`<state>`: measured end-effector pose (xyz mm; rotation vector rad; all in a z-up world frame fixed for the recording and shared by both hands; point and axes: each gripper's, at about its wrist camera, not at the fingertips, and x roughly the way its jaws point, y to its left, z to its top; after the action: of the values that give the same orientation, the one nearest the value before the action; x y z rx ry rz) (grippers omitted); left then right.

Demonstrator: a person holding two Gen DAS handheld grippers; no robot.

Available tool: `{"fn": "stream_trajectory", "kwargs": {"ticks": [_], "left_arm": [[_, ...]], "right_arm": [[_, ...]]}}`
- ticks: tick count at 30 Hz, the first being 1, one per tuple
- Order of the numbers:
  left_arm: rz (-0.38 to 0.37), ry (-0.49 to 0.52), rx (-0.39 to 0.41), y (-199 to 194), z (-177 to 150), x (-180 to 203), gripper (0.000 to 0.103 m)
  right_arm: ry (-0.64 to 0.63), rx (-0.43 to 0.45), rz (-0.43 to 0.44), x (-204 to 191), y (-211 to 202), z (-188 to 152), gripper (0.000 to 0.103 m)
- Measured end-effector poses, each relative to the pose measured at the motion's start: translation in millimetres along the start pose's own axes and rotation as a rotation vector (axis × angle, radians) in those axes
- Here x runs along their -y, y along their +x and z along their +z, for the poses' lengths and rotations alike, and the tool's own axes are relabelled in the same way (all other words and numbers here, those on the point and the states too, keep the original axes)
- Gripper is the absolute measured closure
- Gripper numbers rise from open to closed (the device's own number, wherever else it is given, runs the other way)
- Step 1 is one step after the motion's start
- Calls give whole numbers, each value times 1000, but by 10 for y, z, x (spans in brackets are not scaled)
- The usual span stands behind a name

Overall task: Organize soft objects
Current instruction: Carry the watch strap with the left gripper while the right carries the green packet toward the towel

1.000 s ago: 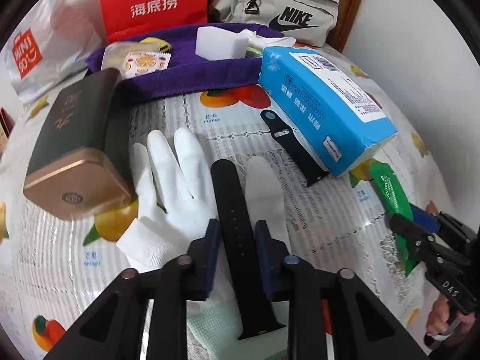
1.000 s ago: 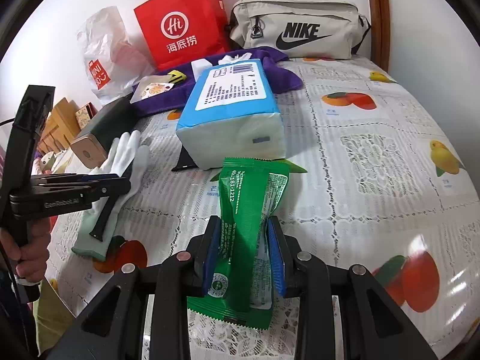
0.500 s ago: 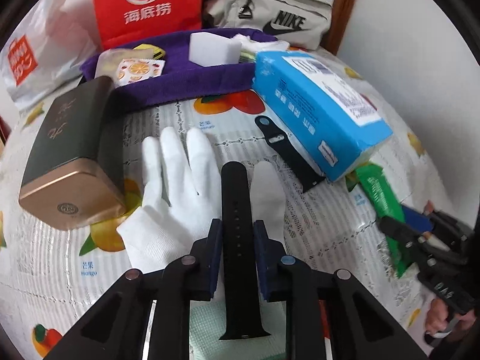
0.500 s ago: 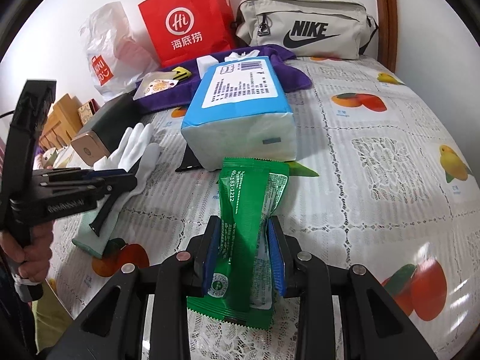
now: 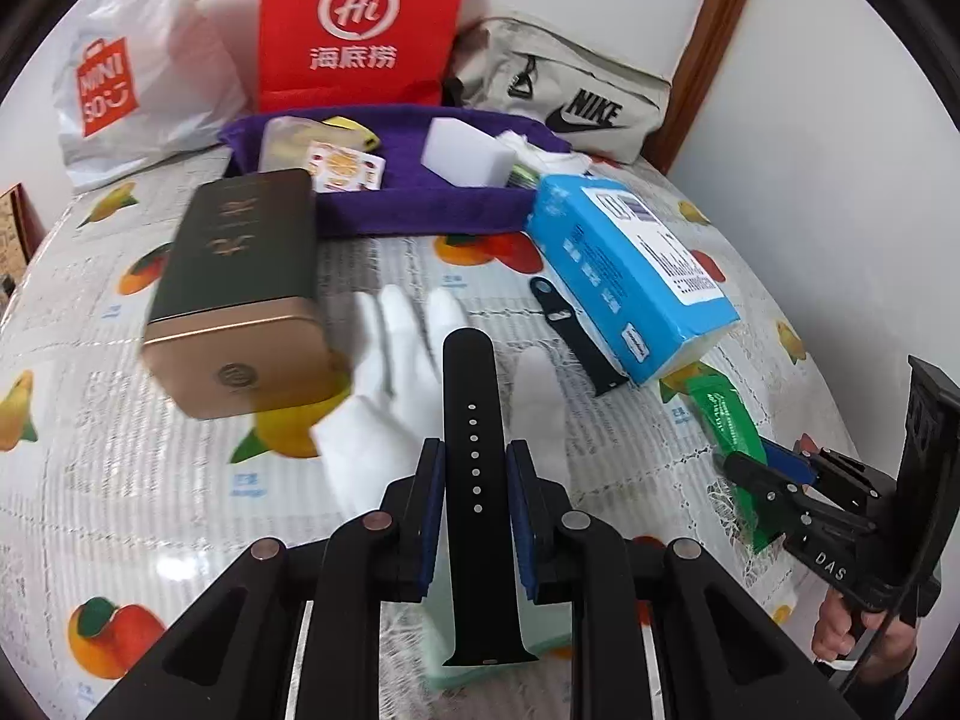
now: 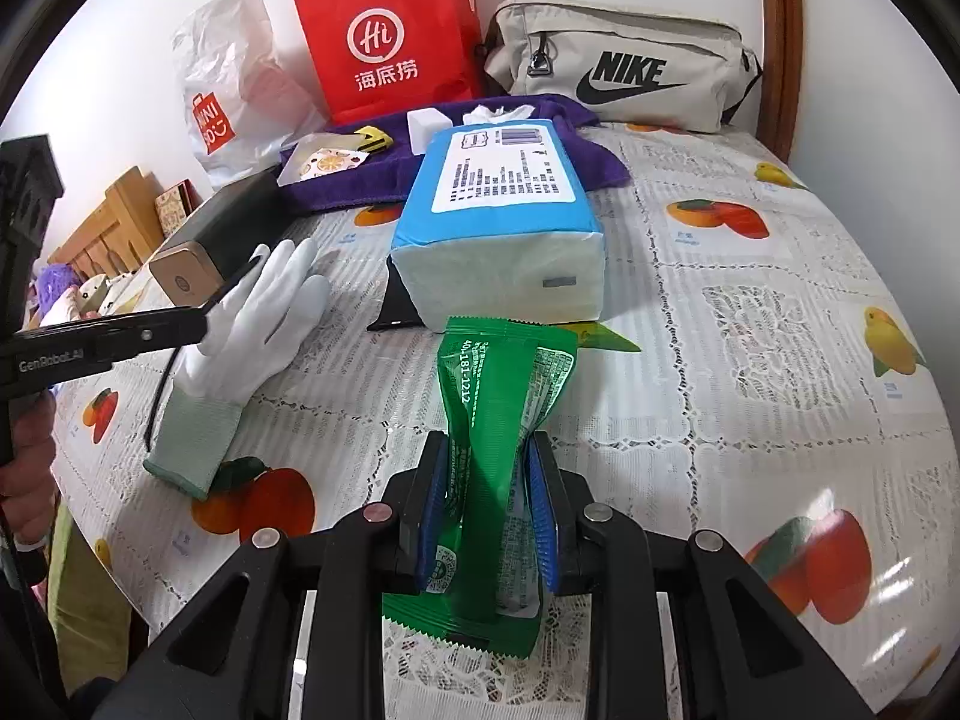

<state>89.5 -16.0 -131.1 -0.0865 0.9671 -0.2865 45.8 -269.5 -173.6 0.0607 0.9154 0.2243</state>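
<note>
My left gripper (image 5: 474, 456) is shut on a black watch strap (image 5: 471, 396) and holds it above a white glove (image 5: 396, 396) that lies on the table. My right gripper (image 6: 486, 456) is shut on a green snack packet (image 6: 498, 396) near the table's front. A blue tissue pack (image 5: 624, 264) lies just beyond both; it also shows in the right wrist view (image 6: 498, 216). A second black strap (image 5: 570, 336) lies partly under it. A purple towel (image 5: 414, 204) at the back holds a white sponge (image 5: 462, 153) and small packets.
A dark green and gold box (image 5: 240, 294) lies left of the glove. A red paper bag (image 6: 390, 36), a white plastic bag (image 6: 234, 84) and a grey Nike bag (image 6: 624, 66) stand along the back wall. The table's edge runs at the right (image 6: 924, 480).
My left gripper has lifted the black strap off the glove and moved forward and up. My right gripper still holds the green packet in about the same place.
</note>
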Motion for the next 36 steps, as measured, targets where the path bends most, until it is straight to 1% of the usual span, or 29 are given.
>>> {"fn": "stream_trajectory", "kwargs": {"ticks": [8,12,17,25,36], "left_arm": [[46,-76,36,-241,-97,-338,83],[83,-113,51,-347,-130,-518,83],[98,-162,60,-434,-149,-691,83],[94,-167,105,-620,37,-704,83],[98,-161,152,-766,404,-708,83]], "right_arm": [[-5,21,-4,-18,-138,49,77],[-12,38,-10,-42,-228,107,77],[3,57,-2,-20,-329,198,77],[-14,101,2,-63,-501,454,77],[-49,155,11,-124,-591,960,77]]}}
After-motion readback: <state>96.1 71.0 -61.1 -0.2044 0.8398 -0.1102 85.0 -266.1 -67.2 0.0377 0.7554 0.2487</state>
